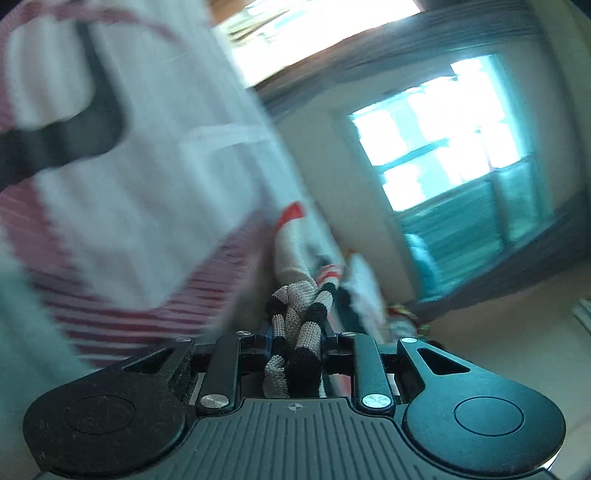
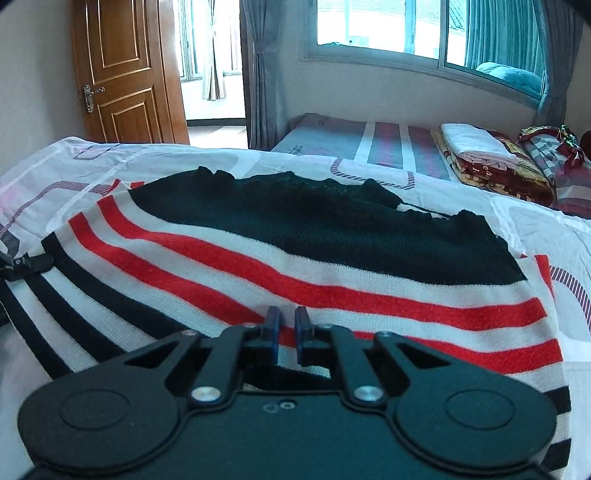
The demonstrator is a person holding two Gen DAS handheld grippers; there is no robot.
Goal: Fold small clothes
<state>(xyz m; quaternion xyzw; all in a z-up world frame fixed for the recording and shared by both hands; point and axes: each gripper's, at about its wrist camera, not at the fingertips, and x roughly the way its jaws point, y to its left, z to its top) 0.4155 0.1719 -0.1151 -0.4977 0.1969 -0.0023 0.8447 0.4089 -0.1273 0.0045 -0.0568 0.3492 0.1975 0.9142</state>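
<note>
Left gripper point(image 1: 295, 332) clamped on bunched knit garment point(image 1: 299, 325), blurry. Right gripper point(image 2: 287, 325) nearly closed, holding nothing, over striped sweater point(image 2: 295, 266) on bed point(image 2: 535, 214), frame center.

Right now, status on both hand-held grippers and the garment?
Left hand-held gripper shut on knit fabric, view blurred. Right hand-held gripper nearly closed over striped sweater, grip unclear. Sweater flat on bed.

Beyond your bed's far edge you see a wooden door point(image 2: 123, 70), grey curtain point(image 2: 264, 74), window point(image 2: 376, 27) and folded blankets point(image 2: 487, 162).
</note>
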